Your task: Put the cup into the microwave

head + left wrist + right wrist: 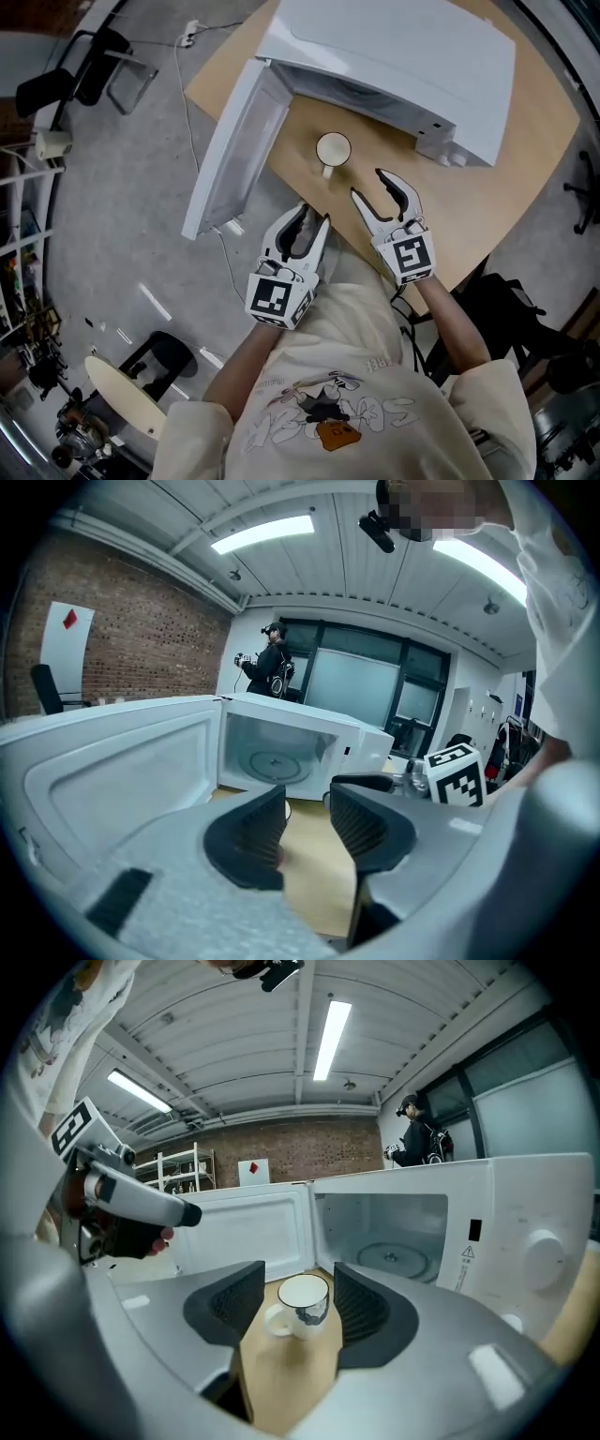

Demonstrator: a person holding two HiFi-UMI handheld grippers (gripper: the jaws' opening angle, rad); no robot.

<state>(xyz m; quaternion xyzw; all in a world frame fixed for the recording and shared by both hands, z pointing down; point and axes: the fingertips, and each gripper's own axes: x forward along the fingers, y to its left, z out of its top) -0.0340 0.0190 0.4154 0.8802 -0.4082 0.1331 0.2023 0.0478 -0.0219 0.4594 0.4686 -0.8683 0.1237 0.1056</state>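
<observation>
R gripper (pixel 367 185) jaws apart, cup (pixel 333 150) just beyond

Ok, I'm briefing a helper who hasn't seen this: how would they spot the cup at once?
On the wooden table stands a white microwave with its door swung open. On the bare wood just in front of the open cavity sits the cup: small, round, white, upright, with a handle, unlike the big boxy appliance behind it.
</observation>
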